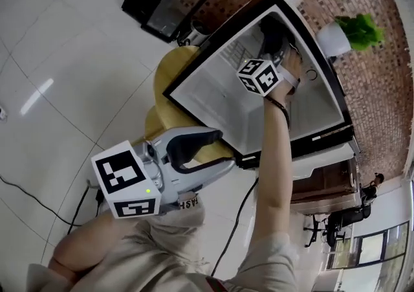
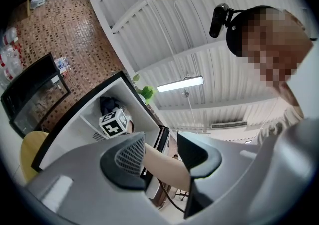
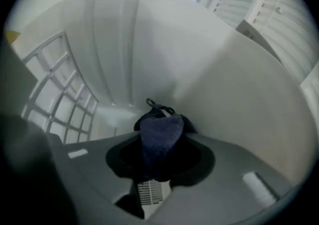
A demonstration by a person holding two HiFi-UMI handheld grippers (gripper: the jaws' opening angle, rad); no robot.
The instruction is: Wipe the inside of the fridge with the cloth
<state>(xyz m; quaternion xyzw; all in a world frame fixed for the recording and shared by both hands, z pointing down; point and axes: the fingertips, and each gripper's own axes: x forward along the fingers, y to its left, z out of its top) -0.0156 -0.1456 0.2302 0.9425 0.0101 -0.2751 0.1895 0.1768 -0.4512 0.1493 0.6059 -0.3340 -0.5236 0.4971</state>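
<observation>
Wiping step: the right gripper (image 3: 159, 144) has its jaws clamped on the dark cloth (image 3: 160, 126), deep inside the fridge (image 1: 213, 93). The left gripper (image 2: 160, 156) waits outside, jaws apart and empty. The next move probably calls for sweeping the cloth across the wall.

cloth (image 3: 159, 135): dark blue | fridge (image 1: 208, 98): white inside, black frame | wall (image 1: 388, 90): brown brick

Right arm stretched forward, left gripper held near the body.
The right arm (image 1: 275, 168) is fully extended with a bare forearm. At its end the right gripper (image 1: 277, 41) has its jaws closed on a dark cloth (image 3: 158, 131). The left arm (image 1: 77, 255) is bent, and the left gripper (image 1: 206, 153) sits close to the chest, tilted a little upward, with its jaws apart and gripping nothing.
</observation>
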